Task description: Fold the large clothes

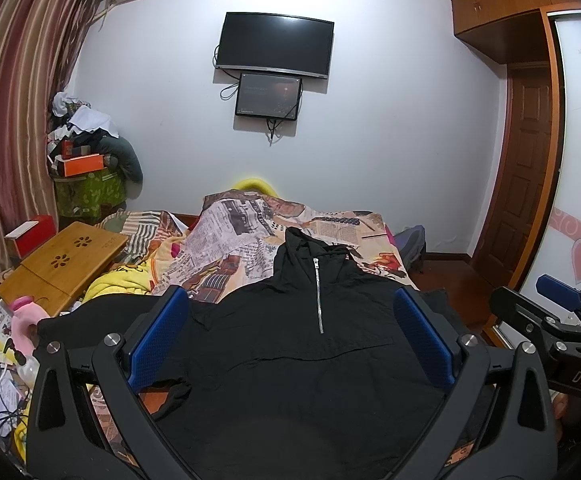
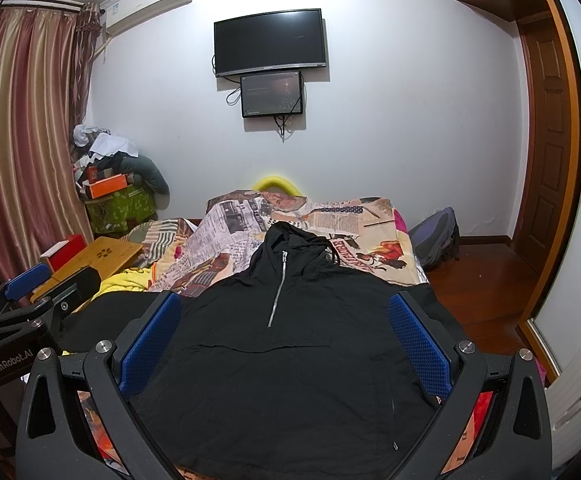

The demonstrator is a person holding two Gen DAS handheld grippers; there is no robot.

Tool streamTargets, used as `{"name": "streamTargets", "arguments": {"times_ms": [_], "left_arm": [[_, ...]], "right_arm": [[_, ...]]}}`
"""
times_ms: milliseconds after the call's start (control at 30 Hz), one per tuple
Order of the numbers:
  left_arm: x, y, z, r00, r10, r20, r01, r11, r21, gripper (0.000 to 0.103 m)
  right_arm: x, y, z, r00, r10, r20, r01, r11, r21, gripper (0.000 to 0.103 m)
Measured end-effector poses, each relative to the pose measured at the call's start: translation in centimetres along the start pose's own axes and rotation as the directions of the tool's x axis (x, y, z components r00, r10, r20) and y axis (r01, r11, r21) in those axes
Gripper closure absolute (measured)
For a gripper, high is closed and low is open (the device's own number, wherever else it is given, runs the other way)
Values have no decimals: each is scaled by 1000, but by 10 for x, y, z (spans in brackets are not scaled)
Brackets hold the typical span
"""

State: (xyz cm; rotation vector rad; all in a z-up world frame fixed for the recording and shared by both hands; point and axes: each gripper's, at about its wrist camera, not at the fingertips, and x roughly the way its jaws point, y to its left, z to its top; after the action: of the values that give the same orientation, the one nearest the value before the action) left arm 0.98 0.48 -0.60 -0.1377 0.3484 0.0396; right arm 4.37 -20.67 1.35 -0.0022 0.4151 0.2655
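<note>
Hoodie [image 1: 290, 360] lies flat, front up, on the bed [image 1: 218, 240]. Its long axis runs near to far: hem at the near edge, hood [image 1: 302, 244] at the far end, zipper [image 1: 319, 296] along the centre line. The body appears spread and not yet folded.

Left claw [image 1: 290, 336] hovers over the near part of the body, jaws wide, holding nothing. Right claw [image 2: 286, 340] hovers beside it, also wide and empty. In the left wrist view the zipper sits right of centre; in the right wrist view it sits left of centre, so the centre line lies between the two claws.

Left sleeve [image 1: 102, 316] extends toward the left bed edge and is nearer the left claw. The right sleeve falls off the right edge, nearer the right claw, mostly hidden. Judged next move: each claw goes outward to its own side.
</note>
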Motion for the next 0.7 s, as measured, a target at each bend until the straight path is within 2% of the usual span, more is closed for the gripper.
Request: {"name": "streamTargets", "arguments": {"times_ms": [467,700], "left_arm": [[4,5,0,1000,8,-8,-8,1000,-14,0],[19,19,-1,999,47,-27,-47,998,-28,0]], "right_arm": [[6,1,0,1000,-4,-17,4,1000,-1,0],[24,-2,1,999,-16,-42,16,1000,-5,0]]}}
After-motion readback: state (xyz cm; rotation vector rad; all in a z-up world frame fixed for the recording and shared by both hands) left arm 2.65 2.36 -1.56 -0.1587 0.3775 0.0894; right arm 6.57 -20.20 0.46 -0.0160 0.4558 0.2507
